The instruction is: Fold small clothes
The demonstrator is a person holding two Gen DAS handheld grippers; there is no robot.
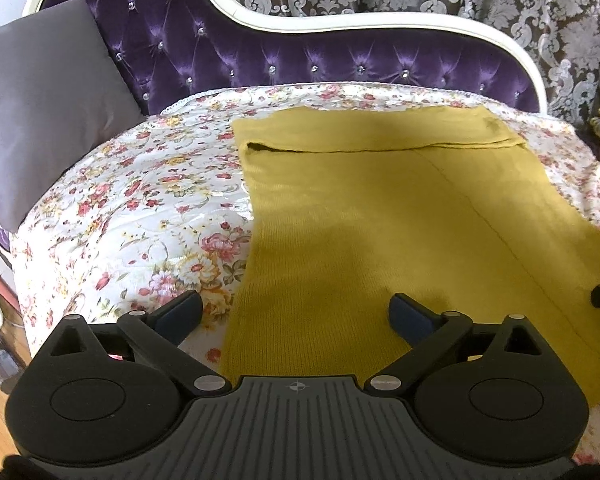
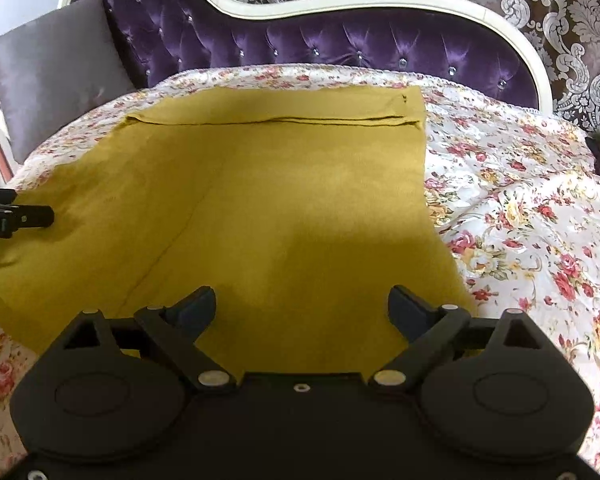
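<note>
Lying flat, mustard cloth [image 1: 380, 220] — pillow [image 1: 40, 100] clearer left, fingers [image 2: 194, 306] apart

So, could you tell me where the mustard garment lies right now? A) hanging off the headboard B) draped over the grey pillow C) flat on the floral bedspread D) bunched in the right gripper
C: the mustard garment lies spread flat on the floral bedspread.
</note>
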